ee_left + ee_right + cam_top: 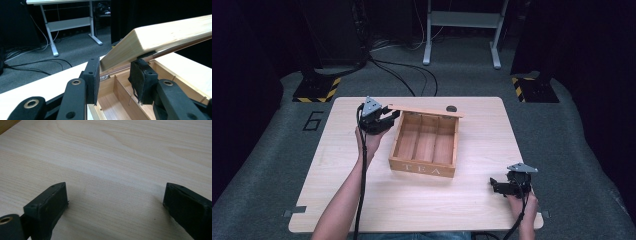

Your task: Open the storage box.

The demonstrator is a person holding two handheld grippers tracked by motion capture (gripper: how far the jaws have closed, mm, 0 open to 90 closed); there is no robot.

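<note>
L gripper (113, 75) pads clamp the raised lid (160, 37) corner of the tea box (424, 145), center frame in high view. R gripper (510, 186), lower right, jaws wide, nothing between, well apart from box. Light wood table (362, 200); grey carpet, dark room, white desk legs at top. Lid's far end cut off in L gripper view.
</note>
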